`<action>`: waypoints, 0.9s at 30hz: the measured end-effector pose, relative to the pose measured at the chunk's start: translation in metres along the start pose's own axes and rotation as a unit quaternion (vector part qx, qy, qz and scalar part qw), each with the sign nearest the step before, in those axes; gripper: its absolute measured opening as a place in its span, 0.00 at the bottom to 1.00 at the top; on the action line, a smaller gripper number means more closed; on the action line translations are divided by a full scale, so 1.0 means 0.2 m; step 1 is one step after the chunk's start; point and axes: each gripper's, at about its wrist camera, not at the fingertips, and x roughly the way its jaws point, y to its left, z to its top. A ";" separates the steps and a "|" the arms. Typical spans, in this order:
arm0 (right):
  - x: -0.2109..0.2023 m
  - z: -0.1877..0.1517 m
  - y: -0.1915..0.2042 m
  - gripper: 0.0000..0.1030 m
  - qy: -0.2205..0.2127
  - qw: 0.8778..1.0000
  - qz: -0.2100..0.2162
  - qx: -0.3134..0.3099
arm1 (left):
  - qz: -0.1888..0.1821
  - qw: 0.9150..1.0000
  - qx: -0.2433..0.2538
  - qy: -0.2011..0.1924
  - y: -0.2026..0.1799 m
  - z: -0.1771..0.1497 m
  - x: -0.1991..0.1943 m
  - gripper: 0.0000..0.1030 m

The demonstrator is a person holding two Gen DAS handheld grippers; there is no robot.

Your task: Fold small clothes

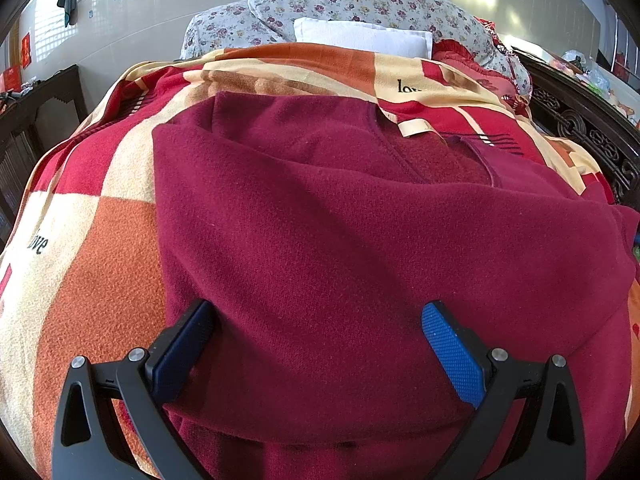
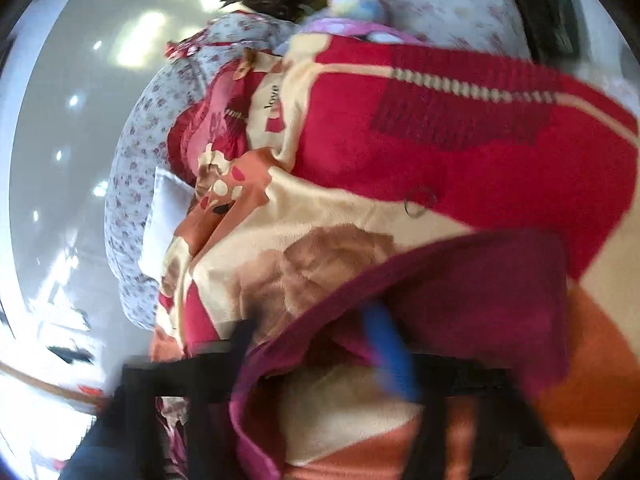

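We're mid-fold: left gripper jaws wide over the maroon garment; right gripper blurred, jaws' state unclear; next, grip its edge.

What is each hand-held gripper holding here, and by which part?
The left hand-held gripper is open over the maroon garment, gripping nothing. The right hand-held gripper has a garment edge between its fingers, but blur hides whether they have closed.
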 end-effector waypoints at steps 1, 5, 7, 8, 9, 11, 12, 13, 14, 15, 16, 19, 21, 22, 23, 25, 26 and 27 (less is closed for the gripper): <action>-0.01 -0.01 0.01 0.10 -0.005 1.000 -0.007 -0.013 | 0.000 1.000 0.000 0.000 0.00 0.00 0.00 1.00; -0.14 -0.09 0.12 0.08 -0.050 0.994 -0.013 -0.098 | -0.001 1.000 0.000 0.000 0.00 0.00 0.00 1.00; -0.28 -0.17 0.15 0.08 -0.073 0.989 0.017 -0.127 | -0.001 1.000 0.000 0.000 0.00 0.00 0.00 1.00; -0.35 -0.23 0.16 0.08 -0.083 0.986 0.021 -0.146 | -0.001 1.000 0.000 0.000 0.00 0.00 0.00 1.00; -0.39 -0.27 0.15 0.08 -0.088 0.983 0.018 -0.161 | 0.000 1.000 0.000 0.000 0.00 0.00 0.00 1.00; -0.45 -0.42 0.07 0.08 -0.070 0.982 0.008 -0.175 | 0.000 1.000 0.001 0.000 0.00 0.00 0.00 1.00; -0.44 -0.47 0.01 0.08 -0.051 0.985 0.008 -0.165 | 0.001 1.000 0.001 0.000 0.00 0.00 0.00 1.00; -0.42 -0.51 -0.07 0.11 -0.033 0.988 0.009 -0.150 | 0.001 1.000 0.001 0.000 0.00 0.00 0.00 1.00; -0.39 -0.56 -0.18 0.11 -0.009 0.992 0.003 -0.126 | 0.000 1.000 0.001 0.000 0.00 0.00 0.00 1.00; -0.38 -0.58 -0.25 0.12 0.008 0.994 -0.002 -0.111 | 0.000 1.000 0.001 0.000 0.00 0.00 0.00 1.00; -0.36 -0.60 -0.31 0.20 0.022 0.995 -0.007 -0.096 | 0.000 1.000 0.001 0.000 0.00 0.00 0.00 1.00; -0.47 -0.61 -0.45 0.37 -0.012 0.997 -0.006 -0.071 | 0.001 1.000 0.002 0.000 0.00 0.00 0.00 1.00; -0.55 -0.59 -0.46 0.46 -0.044 0.996 -0.017 -0.072 | 0.001 1.000 0.002 0.000 0.00 0.00 0.00 1.00; -0.58 -0.58 -0.46 0.51 -0.059 0.995 -0.025 -0.076 | 0.001 1.000 0.001 0.000 0.00 0.00 0.00 1.00; -0.62 -0.54 -0.45 0.54 -0.078 0.993 -0.043 -0.083 | 0.000 1.000 0.001 0.000 0.00 0.00 0.00 1.00; -0.65 -0.50 -0.45 0.54 -0.107 0.988 -0.081 -0.083 | 0.000 1.000 0.001 0.000 0.00 0.00 0.00 1.00; -0.67 -0.48 -0.46 0.54 -0.122 0.984 -0.098 -0.080 | 0.001 1.000 0.002 0.000 0.00 0.00 0.00 1.00; -0.67 -0.45 -0.48 0.55 -0.132 0.982 -0.109 -0.073 | 0.001 1.000 0.002 0.000 0.00 0.00 0.00 1.00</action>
